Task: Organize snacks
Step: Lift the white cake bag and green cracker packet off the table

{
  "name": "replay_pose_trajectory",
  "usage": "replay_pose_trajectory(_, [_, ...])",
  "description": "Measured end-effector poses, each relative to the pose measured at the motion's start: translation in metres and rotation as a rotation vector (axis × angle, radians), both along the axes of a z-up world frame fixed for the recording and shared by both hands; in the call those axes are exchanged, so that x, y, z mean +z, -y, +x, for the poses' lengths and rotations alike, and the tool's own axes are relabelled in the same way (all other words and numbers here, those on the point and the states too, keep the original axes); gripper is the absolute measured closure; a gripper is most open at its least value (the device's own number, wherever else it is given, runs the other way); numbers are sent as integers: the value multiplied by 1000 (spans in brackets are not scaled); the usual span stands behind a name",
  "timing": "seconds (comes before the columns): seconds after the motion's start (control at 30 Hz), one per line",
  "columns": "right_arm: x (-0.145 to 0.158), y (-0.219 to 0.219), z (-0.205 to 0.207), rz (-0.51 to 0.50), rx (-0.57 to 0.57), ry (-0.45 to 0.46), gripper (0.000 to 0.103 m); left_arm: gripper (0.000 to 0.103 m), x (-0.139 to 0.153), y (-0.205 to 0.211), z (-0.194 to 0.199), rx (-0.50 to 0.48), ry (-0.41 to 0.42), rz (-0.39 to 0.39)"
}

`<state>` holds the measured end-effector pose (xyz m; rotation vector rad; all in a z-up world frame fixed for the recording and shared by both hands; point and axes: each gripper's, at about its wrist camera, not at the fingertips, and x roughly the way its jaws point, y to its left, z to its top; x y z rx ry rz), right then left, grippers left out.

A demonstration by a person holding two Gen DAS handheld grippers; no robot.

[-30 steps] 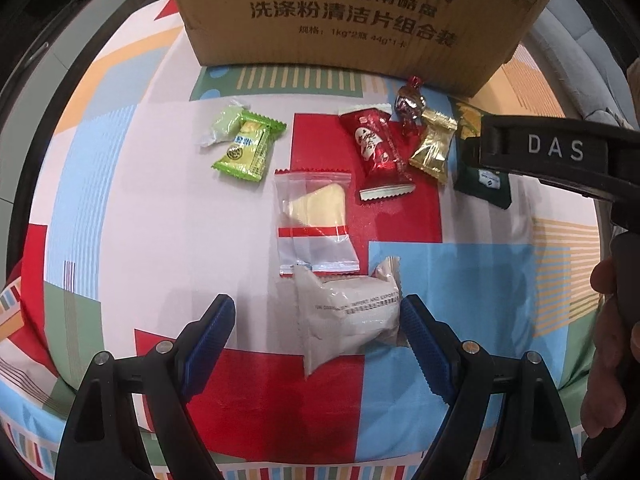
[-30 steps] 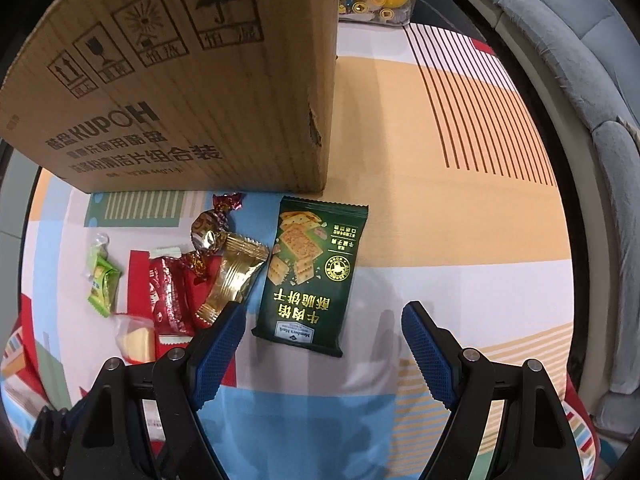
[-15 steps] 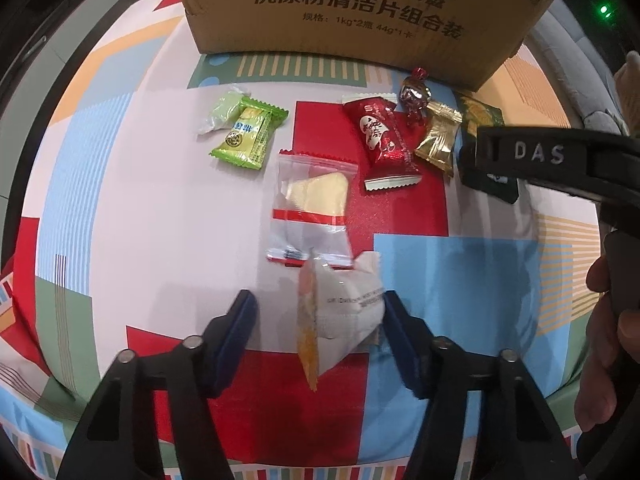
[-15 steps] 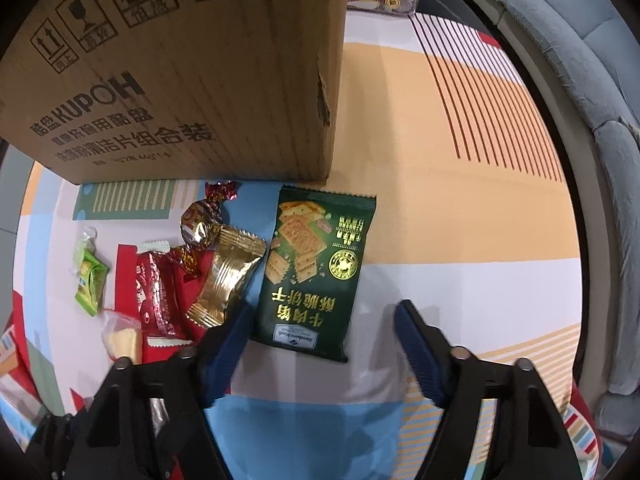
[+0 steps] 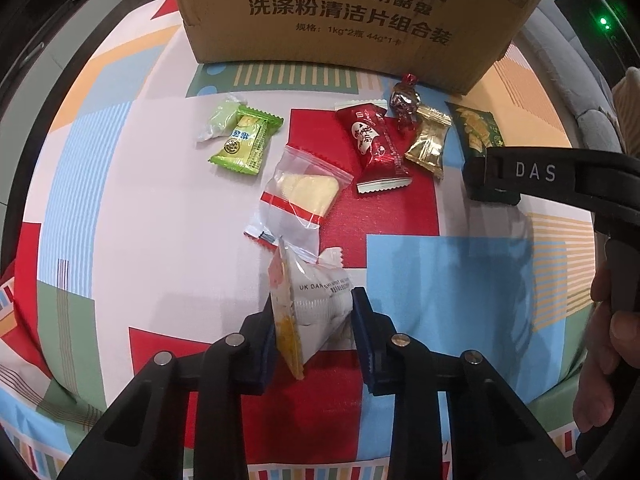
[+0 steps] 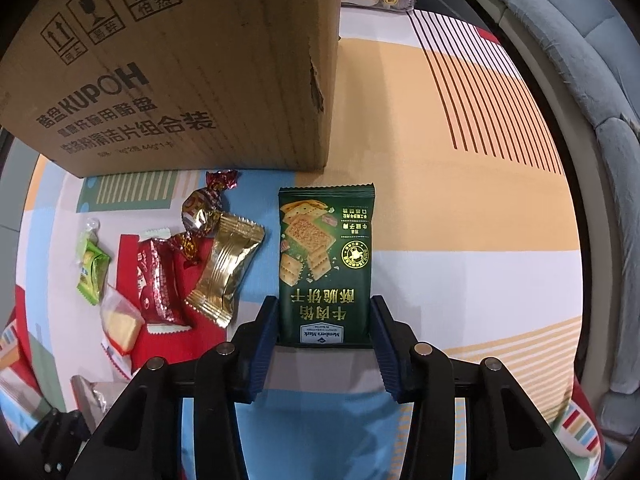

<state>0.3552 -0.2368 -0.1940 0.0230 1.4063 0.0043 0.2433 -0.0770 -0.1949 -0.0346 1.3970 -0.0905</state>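
Note:
In the left wrist view a white snack packet (image 5: 312, 284) stands tipped on its edge on the patchwork cloth. My left gripper (image 5: 314, 304) is closing, and its blue pads press the packet's two sides. In the right wrist view a dark green cracker packet (image 6: 326, 248) lies flat just in front of the cardboard box (image 6: 180, 60). My right gripper (image 6: 324, 308) is closing too, its pads against the near end of that packet. The right gripper's black body shows at the right of the left wrist view, over the green packet.
Left of the cracker packet lie a gold packet (image 6: 228, 268), a foil candy (image 6: 202, 210), a red packet (image 6: 158, 284), a clear packet with a yellow cake (image 5: 304, 196) and a light green packet (image 5: 244, 146). A grey sofa (image 6: 592, 60) runs along the right. A hand (image 5: 604, 360) holds the right gripper.
Both grippers' jaws have narrowed from wide apart onto their packets. The white packet has been squeezed and tipped onto its edge. The right gripper has moved in around the green packet's near end.

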Motion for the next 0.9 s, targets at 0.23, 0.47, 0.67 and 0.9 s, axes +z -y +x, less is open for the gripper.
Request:
replay_pose_trajectory(0.23, [19, -2, -12, -3, 2, 28, 57, 73, 9, 1, -5, 2, 9, -3])
replay_pose_trajectory(0.47, [42, -8, -25, -1, 3, 56, 57, 74, 21, -1, -5, 5, 30, -2])
replay_pose_trajectory(0.67, [62, -14, -42, -2, 0, 78, 57, 74, 35, -4, -14, 9, 62, -7])
replay_pose_trajectory(0.9, [86, -17, -56, -2, 0, 100, 57, 74, 56, -6, -23, 20, 100, -13])
